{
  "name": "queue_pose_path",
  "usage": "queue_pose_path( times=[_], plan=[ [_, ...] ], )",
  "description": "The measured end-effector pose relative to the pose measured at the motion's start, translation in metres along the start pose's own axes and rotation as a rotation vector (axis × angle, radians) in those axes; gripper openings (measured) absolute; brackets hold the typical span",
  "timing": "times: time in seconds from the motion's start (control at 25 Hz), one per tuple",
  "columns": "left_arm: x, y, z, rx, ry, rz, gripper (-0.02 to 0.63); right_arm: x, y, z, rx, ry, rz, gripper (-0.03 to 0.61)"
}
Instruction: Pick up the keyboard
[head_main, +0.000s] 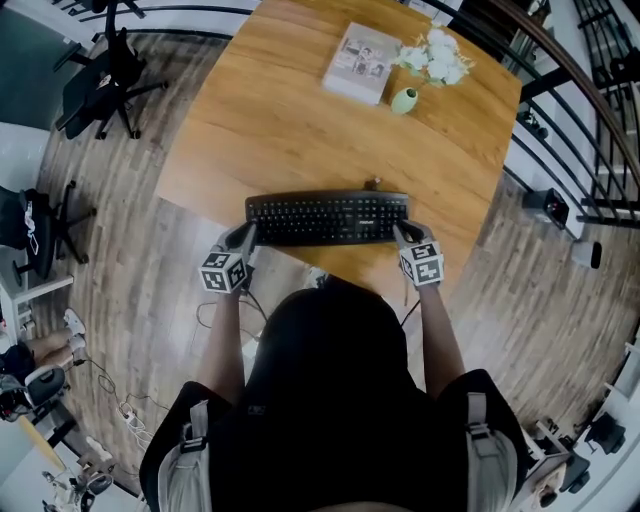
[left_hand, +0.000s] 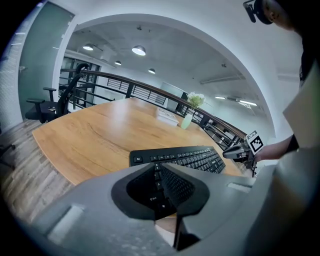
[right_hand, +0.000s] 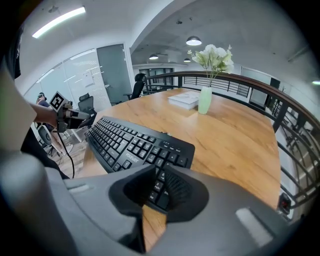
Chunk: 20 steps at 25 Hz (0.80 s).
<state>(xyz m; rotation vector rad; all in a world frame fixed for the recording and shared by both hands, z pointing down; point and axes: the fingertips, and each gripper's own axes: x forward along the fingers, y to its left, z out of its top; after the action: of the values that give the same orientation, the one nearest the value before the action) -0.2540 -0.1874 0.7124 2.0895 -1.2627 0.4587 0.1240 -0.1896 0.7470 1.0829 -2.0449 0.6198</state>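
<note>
A black keyboard lies flat on the wooden table, close to its front edge. My left gripper is at the keyboard's left end. In the left gripper view the jaws are shut, meeting on the keyboard's near left corner. My right gripper is at the right end. In the right gripper view its jaws stand a narrow gap apart over the near right corner of the keyboard, not pressing on it.
A book and a green vase with white flowers stand at the table's far side. An office chair is on the floor at left, and a railing runs along the right. The person's head hides the floor at the table's front edge.
</note>
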Motion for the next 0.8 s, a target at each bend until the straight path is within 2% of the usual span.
queue_pose_path(
  times=[0.04, 0.16, 0.24, 0.32, 0.4, 0.64, 0.8],
  plan=[
    [0.002, 0.002, 0.0, -0.002, 0.002, 0.005, 0.03, 0.002, -0.003, 0.001, 0.009, 0.0, -0.007, 0.064],
    [0.007, 0.008, -0.002, -0.003, 0.019, 0.022, 0.137, 0.007, -0.01, 0.001, 0.032, 0.006, -0.036, 0.081],
    [0.008, 0.013, -0.001, -0.003, 0.025, 0.037, 0.158, 0.008, -0.016, 0.003, 0.037, 0.012, -0.062, 0.121],
    [0.011, 0.018, -0.001, -0.003, 0.033, 0.05, 0.189, 0.01, -0.021, 0.003, 0.037, 0.021, -0.08, 0.207],
    [0.015, 0.021, -0.003, -0.003, 0.045, 0.058, 0.218, 0.013, -0.026, 0.0, 0.032, 0.03, -0.091, 0.253],
    [0.027, 0.024, -0.011, -0.037, 0.081, 0.041, 0.275, 0.021, -0.028, -0.007, 0.097, 0.037, -0.059, 0.305],
    [0.031, 0.026, -0.014, -0.053, 0.095, 0.034, 0.287, 0.027, -0.025, -0.005, 0.144, 0.026, -0.018, 0.339]
  ],
)
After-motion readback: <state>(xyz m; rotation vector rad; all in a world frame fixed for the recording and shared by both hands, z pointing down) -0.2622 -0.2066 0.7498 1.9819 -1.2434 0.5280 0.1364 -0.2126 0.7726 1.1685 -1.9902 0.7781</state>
